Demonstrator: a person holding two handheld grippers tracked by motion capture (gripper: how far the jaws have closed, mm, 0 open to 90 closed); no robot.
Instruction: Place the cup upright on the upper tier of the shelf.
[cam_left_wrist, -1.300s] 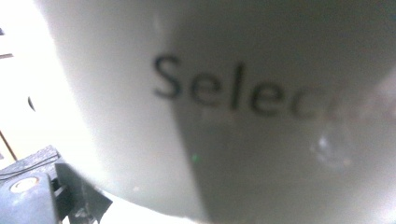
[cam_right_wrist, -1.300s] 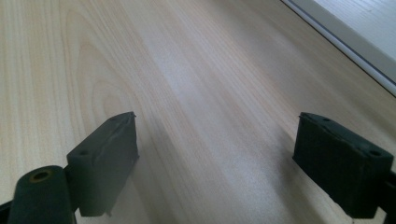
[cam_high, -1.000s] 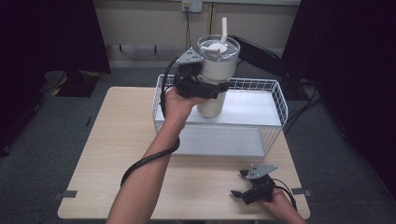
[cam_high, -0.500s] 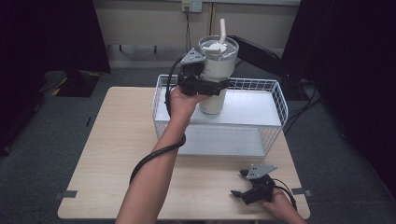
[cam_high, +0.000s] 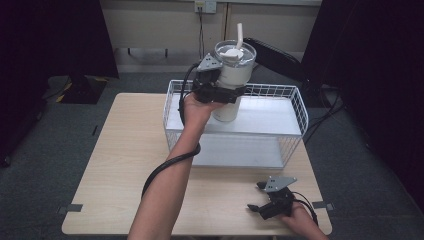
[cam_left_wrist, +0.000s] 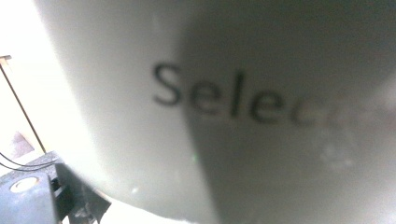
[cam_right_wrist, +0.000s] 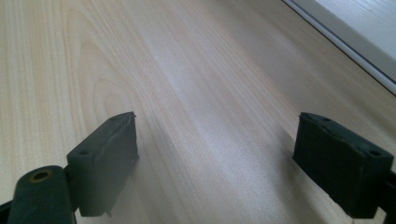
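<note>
The left gripper (cam_high: 223, 93) is raised over the white wire basket (cam_high: 290, 131), its jaws closed around the body of a white tumbler (cam_high: 228, 80) at about mid-height. The tumbler is upright, with a clear lid and a white straw (cam_high: 239, 36) standing out of the top, and it hangs clear of the basket floor, over the basket's left rear part. In the left gripper view the tumbler's wall (cam_left_wrist: 243, 107) sits right against the lens, blurred, with dark lettering that begins "Selec"; the jaws themselves are hidden there, so how tightly they press cannot be told.

The right gripper (cam_high: 261, 197) rests low at the near right corner of the wooden bench (cam_high: 115, 165), well apart from the basket. Its jaws stand wide apart with nothing between them. In the right gripper view (cam_right_wrist: 219, 163) bare wood grain shows in the gap between the two black pads, and the basket's pale edge crosses the upper right corner.
</note>
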